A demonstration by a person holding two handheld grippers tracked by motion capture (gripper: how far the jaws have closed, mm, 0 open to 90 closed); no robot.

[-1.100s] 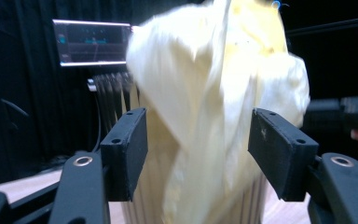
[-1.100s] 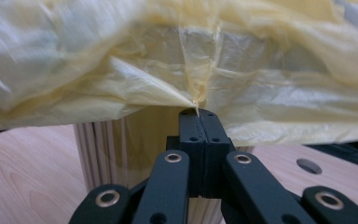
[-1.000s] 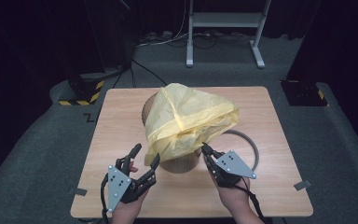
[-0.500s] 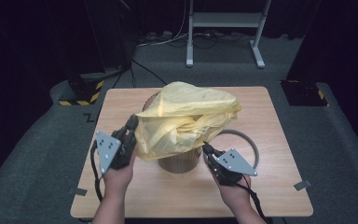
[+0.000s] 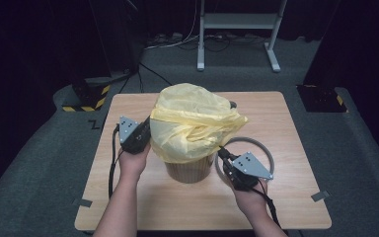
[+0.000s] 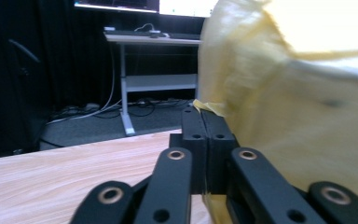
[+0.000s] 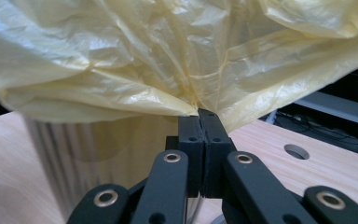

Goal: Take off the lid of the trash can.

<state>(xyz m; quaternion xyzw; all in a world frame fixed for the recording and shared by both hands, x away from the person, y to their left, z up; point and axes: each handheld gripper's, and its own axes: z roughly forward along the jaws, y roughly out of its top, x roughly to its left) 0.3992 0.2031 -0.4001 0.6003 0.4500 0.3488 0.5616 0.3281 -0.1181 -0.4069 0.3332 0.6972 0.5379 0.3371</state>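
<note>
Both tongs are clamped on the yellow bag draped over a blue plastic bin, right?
Not quite: the bin is wooden, ribbed and brown, as the high view shows. The left tongs and right tongs do pinch the yellow bag draped over it.

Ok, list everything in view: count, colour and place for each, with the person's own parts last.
Bin bag: one, yellow, draped over the bin at the table's centre.
Bin: one, brownish, upright, mid-table under the bag.
Ring: one, grey, flat on the table right of the bin.
Table: one, light wood, on grey carpet.
Frame: one, white metal, on the floor beyond the table.
Striped blocks: two, black with yellow stripes, on the floor off the far corners.
Left tongs: one, black, shut on the bag's left edge.
Right tongs: one, black, shut on the bag's right edge.
Forearms: two, entering from below.
</note>
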